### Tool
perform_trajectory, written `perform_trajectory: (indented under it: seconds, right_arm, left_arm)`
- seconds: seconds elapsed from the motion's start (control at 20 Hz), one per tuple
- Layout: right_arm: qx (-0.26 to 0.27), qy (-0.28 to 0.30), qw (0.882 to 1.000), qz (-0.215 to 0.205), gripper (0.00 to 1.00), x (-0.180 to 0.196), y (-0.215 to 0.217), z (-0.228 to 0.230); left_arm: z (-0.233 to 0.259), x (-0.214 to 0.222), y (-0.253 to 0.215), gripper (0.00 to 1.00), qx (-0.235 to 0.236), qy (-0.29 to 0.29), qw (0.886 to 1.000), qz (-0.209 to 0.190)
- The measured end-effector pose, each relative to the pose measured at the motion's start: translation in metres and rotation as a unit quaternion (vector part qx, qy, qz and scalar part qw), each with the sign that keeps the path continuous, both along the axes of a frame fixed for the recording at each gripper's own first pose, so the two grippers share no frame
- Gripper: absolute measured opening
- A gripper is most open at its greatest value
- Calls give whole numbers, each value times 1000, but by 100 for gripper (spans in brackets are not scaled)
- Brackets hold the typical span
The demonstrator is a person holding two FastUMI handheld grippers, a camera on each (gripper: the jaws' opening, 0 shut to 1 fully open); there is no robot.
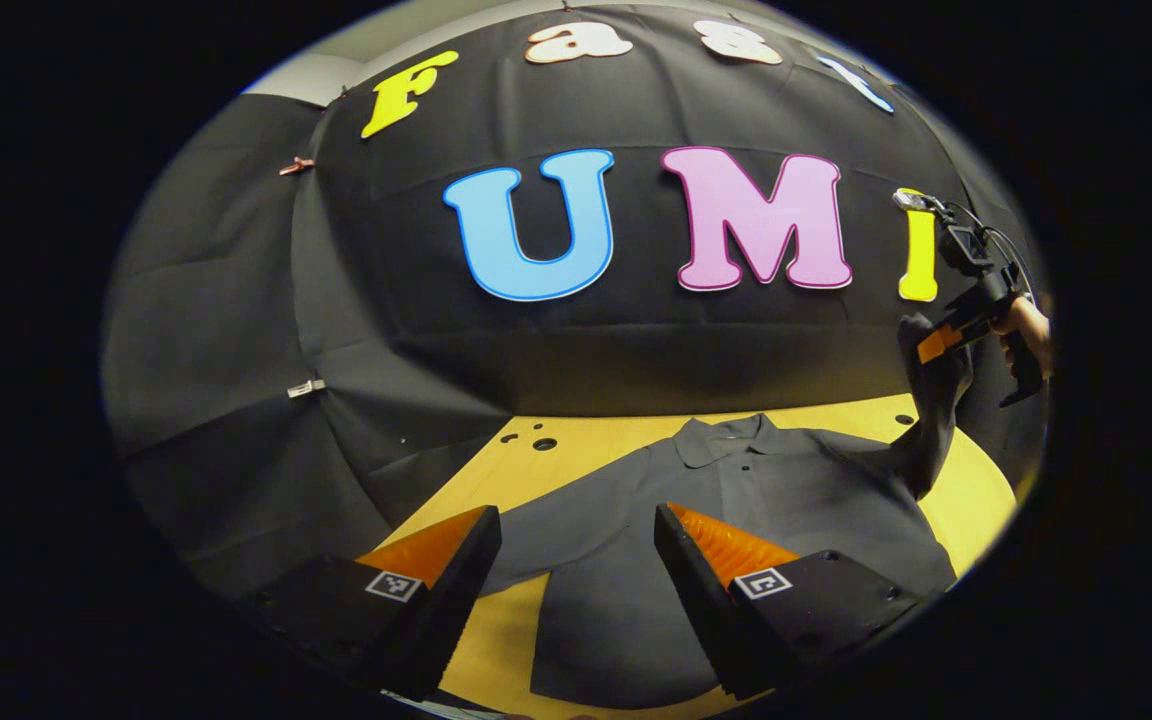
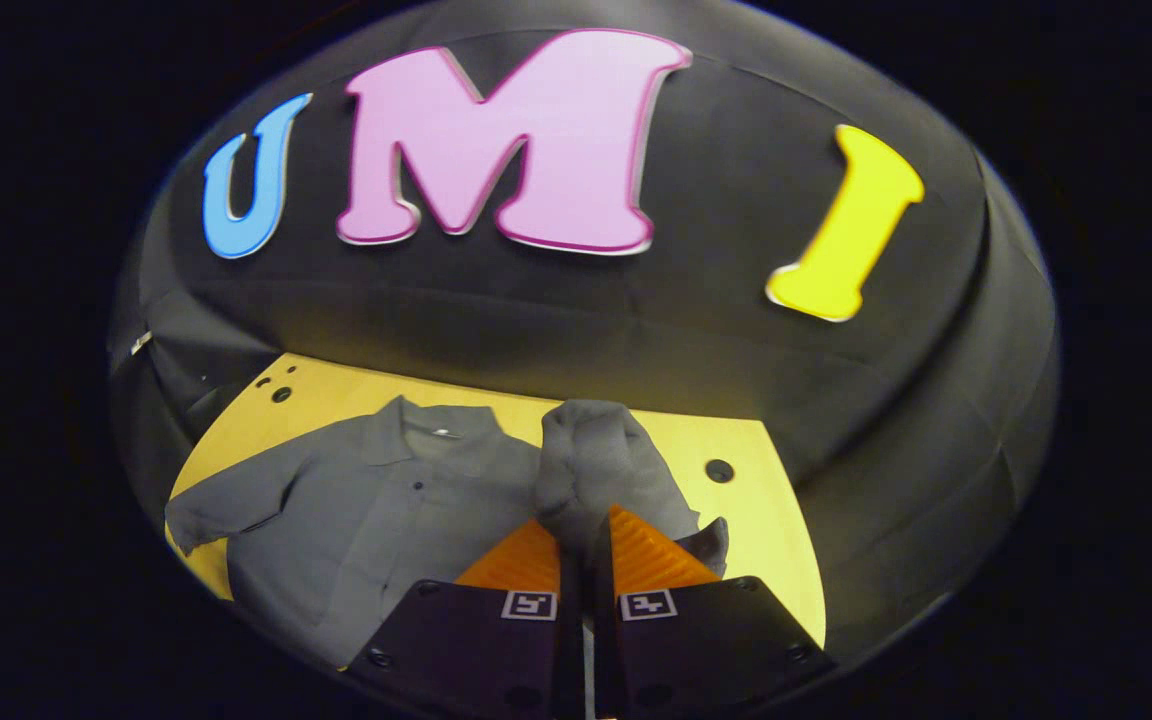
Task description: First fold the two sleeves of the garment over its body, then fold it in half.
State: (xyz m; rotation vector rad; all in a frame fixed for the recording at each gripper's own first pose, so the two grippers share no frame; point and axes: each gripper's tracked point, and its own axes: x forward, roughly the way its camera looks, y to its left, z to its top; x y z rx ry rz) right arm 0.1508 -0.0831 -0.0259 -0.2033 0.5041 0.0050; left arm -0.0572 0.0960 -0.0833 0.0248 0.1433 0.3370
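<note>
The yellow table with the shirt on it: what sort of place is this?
Probably a recording booth, not a home: black cloth wall, bare yellow table, and a grey shirt handled with a hand-held gripper.

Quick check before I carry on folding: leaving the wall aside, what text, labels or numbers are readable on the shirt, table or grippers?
Readable words or numbers: none.
Neck tag inside the collar of the shirt: too small to read.
Left gripper and right gripper: square black-and-white markers on the fingers, patterns only, no words.
</note>
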Motion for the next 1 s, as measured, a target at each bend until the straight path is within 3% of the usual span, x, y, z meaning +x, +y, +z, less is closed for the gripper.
perform_trajectory:
  seconds: [0.3, 0.6, 1.0]
  right_arm:
    - [12, 18, 996, 83, 8, 23, 120, -17]
    - [8, 48, 984, 172, 8, 20, 232, -47]
    - [10, 132, 967, 217, 10, 11, 332, -128]
  left_arm:
    - [1, -4, 32, 98, -8, 2, 999, 31]
    - [-8, -9, 60, 98, -27, 13, 998, 57]
    - [-28, -14, 86, 98, -53, 31, 995, 78]
